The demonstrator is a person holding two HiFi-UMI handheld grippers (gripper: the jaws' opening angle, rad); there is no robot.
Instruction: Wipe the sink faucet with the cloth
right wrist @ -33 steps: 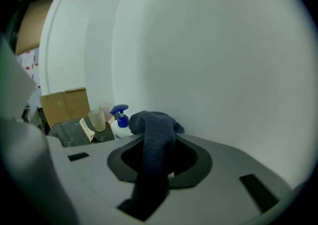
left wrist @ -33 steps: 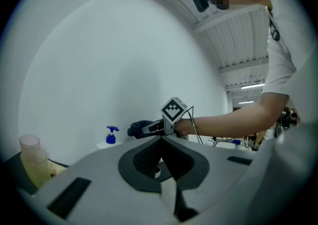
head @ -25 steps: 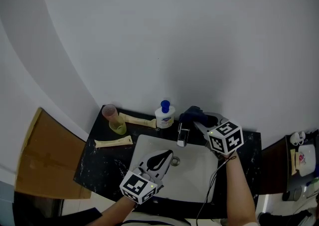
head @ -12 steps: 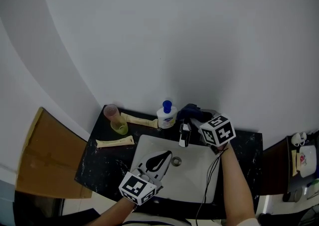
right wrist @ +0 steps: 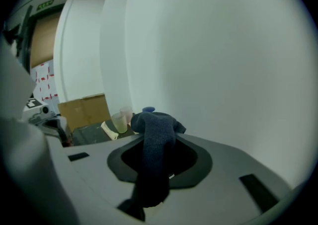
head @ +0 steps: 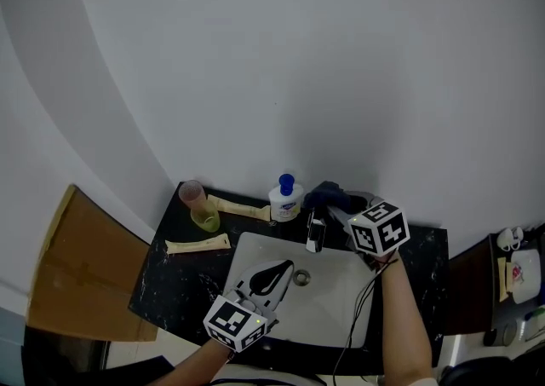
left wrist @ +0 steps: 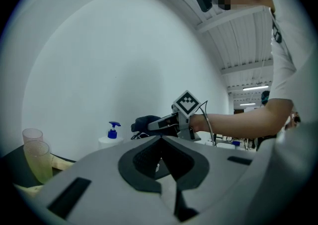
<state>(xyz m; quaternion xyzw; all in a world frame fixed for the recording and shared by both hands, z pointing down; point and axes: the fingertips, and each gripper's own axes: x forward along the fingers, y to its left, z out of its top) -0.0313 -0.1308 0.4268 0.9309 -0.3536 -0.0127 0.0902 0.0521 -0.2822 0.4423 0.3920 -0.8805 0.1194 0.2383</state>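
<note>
- The right gripper (head: 335, 204) has its fingers clamped on the dark cloth (right wrist: 155, 134), just behind the faucet (head: 313, 232), probably ready to wipe it.
- The left gripper (head: 279, 270), fingers together and empty, hovers over the sink (head: 247, 248), out of the way.

Materials and finish, as observed:

- My right gripper (right wrist: 155, 137): smooth matt grey plastic shell with a dull black lining.
- My left gripper (left wrist: 160, 143): the same grey plastic. Its black pads (left wrist: 145, 157) carry a fine grid texture.
- Cloth (right wrist: 155, 149): dark blue fabric with a coarse knit and a matt, slightly fuzzy surface.
- Faucet (head: 314, 232): bright polished metal that reflects light.
- Sink (head: 342, 301): white and smooth, ceramic in look.
- Counter (head: 170, 284): black stone-like slab with pale flecks and a faint sheen.
- Bottle (head: 284, 200): opaque white plastic with a blue plastic pump.
- Cup (left wrist: 35, 158): thin translucent plastic.
- Box (head: 78, 272): plain brown cardboard, matt.
- Wall (head: 298, 60): white, matt and even.
</note>
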